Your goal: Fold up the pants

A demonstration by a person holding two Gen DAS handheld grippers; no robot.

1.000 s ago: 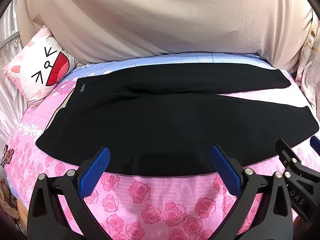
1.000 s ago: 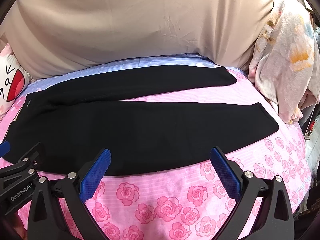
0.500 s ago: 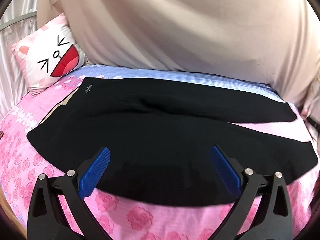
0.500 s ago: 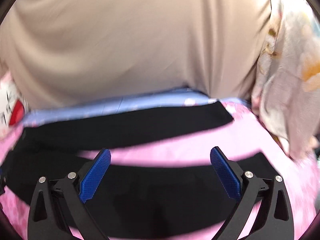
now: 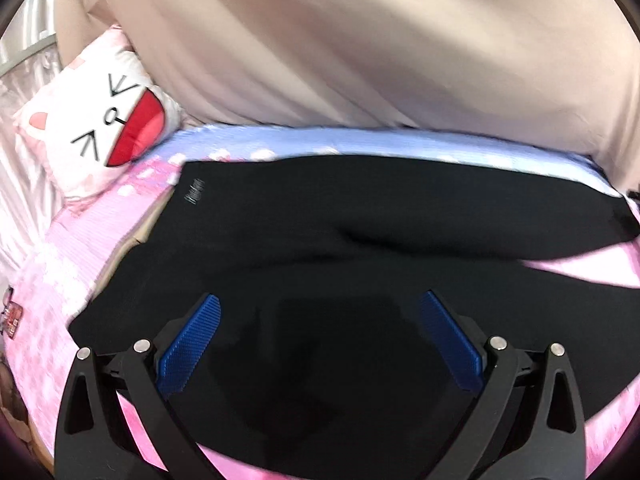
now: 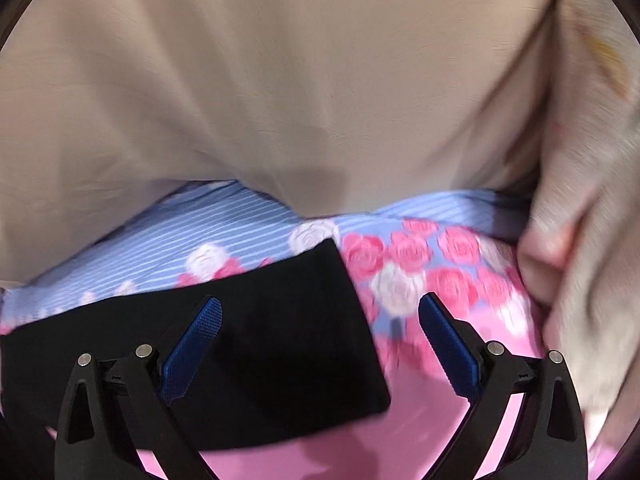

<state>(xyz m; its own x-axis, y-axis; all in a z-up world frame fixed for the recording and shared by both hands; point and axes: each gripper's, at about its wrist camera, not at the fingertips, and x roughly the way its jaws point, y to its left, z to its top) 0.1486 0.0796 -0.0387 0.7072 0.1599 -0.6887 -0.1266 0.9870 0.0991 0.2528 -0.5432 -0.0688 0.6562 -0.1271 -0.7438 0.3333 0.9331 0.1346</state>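
Note:
Black pants (image 5: 360, 240) lie flat on the bed, waistband to the left with a small label (image 5: 194, 191), legs running right. My left gripper (image 5: 320, 336) is open and empty, low over the seat and upper near leg. In the right wrist view the cuff end of the far leg (image 6: 280, 320) lies under my right gripper (image 6: 320, 340), which is open and empty, the cuff edge between its blue pads (image 6: 192, 352). The view is blurred.
The bed has a pink rose sheet (image 6: 420, 272) with a blue striped band at the back. A beige cloth (image 5: 360, 60) hangs behind. A cat-face pillow (image 5: 108, 128) lies at the back left. A floral quilt (image 6: 592, 220) is bunched at the right.
Both grippers have moved forward and down over the pants. The left now hovers over the seat; the right has travelled to the far leg's cuff. Both stay open.

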